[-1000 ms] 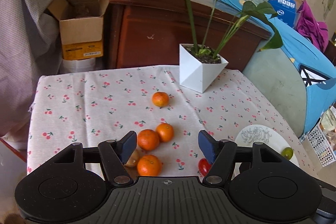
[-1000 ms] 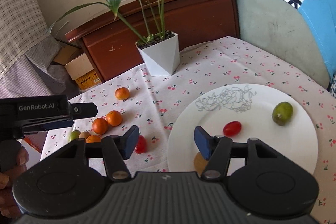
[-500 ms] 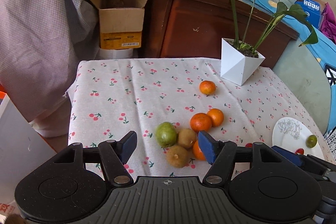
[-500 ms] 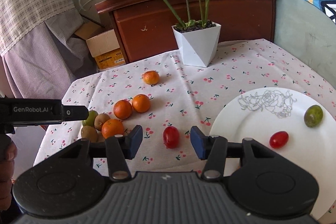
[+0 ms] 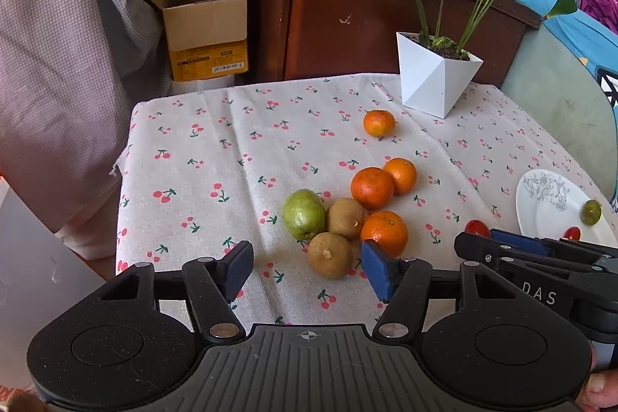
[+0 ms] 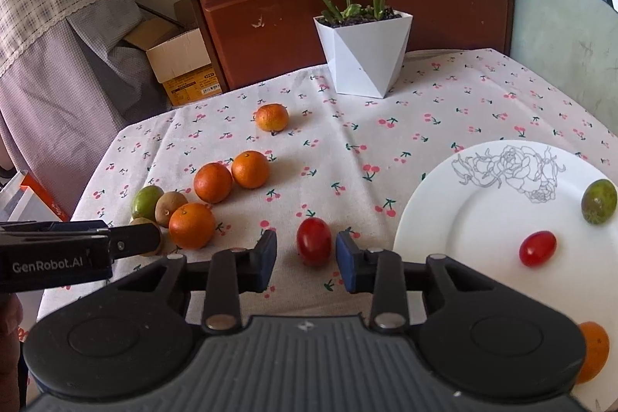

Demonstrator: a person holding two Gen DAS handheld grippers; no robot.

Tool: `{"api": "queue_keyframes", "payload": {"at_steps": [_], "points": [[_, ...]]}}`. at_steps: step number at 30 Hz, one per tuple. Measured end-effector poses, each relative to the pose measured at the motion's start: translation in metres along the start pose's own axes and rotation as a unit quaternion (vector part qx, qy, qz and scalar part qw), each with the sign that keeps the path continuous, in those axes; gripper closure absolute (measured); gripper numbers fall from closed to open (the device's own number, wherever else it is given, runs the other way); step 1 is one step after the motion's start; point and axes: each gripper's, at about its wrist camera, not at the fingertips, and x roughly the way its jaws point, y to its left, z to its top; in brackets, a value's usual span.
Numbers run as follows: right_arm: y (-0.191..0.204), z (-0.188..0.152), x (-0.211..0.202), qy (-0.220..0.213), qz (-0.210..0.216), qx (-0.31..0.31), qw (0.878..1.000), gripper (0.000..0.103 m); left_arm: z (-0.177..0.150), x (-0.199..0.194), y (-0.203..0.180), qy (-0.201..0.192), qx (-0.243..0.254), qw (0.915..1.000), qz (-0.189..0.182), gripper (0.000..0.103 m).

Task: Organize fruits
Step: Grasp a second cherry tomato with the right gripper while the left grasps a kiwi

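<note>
My right gripper [image 6: 306,256] is open, its fingers on either side of a red cherry tomato [image 6: 313,246] on the cloth, not touching it. A white plate [image 6: 463,219] to the right holds another red tomato [image 6: 537,248], a green fruit [image 6: 599,201] and an orange fruit [image 6: 593,350] at its near edge. My left gripper [image 5: 307,271] is open and empty, just short of a brown kiwi [image 5: 330,255]. A green fruit [image 5: 303,214], a second kiwi [image 5: 345,217] and three oranges [image 5: 372,188] cluster there. A lone orange [image 5: 379,122] lies farther back.
A white pot with a tall plant [image 6: 363,56] stands at the table's back. A wooden cabinet [image 5: 347,14] and a cardboard box [image 5: 204,26] stand behind the table. The table's left edge [image 5: 123,180] drops off beside a hanging checked cloth.
The left gripper has swung left and back, so the fruit cluster now sits before it. The right gripper has moved from over the plate to the cherry tomato and narrowed around it.
</note>
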Motion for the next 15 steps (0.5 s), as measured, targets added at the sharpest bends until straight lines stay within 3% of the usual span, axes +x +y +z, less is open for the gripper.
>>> {"api": "queue_keyframes", "payload": {"at_steps": [8,11,15], "points": [[0.002,0.000,0.001,-0.007,-0.006,-0.007,1.000,0.078,-0.004,0.007,-0.006,-0.009,0.023,0.9997,0.000,0.057],[0.001,0.000,0.001,-0.007,-0.005,-0.005,1.000,0.082,-0.005,0.007,-0.012,-0.012,0.044,0.9989,-0.005,0.074],[0.002,-0.001,0.000,-0.007,-0.003,-0.006,1.000,0.083,-0.008,0.007,-0.017,-0.016,0.055,0.9983,-0.011,0.079]]}}
